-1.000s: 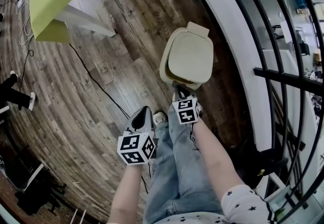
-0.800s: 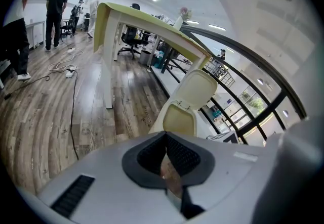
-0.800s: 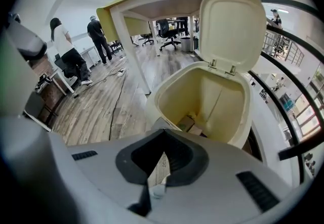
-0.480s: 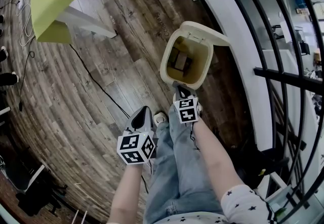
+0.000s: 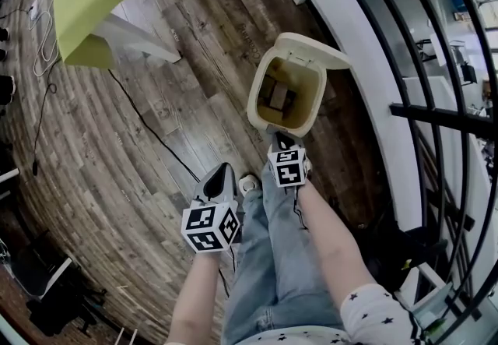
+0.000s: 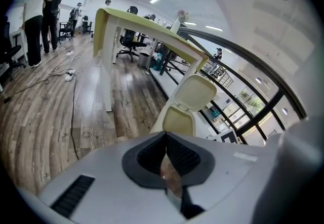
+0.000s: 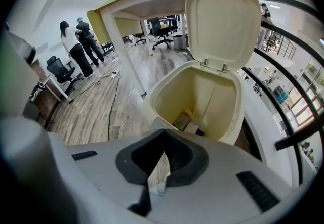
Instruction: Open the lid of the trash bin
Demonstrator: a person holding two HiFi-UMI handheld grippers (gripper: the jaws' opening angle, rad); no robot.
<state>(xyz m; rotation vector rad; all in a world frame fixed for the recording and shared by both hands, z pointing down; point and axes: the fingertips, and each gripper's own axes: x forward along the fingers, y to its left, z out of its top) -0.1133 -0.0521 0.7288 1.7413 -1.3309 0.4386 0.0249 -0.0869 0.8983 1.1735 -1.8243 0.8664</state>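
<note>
The right gripper (image 7: 163, 136) has its 2 jaws pressed together at the tips, gripping nothing I can name (a pale sliver shows in the gap behind them, but what it is stays unclear). Its nose sits at the front rim of the cream plastic trash bin (image 5: 257, 106), likely where a push-latch sits. The hinged cream lid (image 7: 223, 20) stands upright at the back, so the task looks done. The left gripper (image 6: 164, 138), also closed and empty, hangs idle over the wood-plank floor (image 5: 148, 133).
</note>
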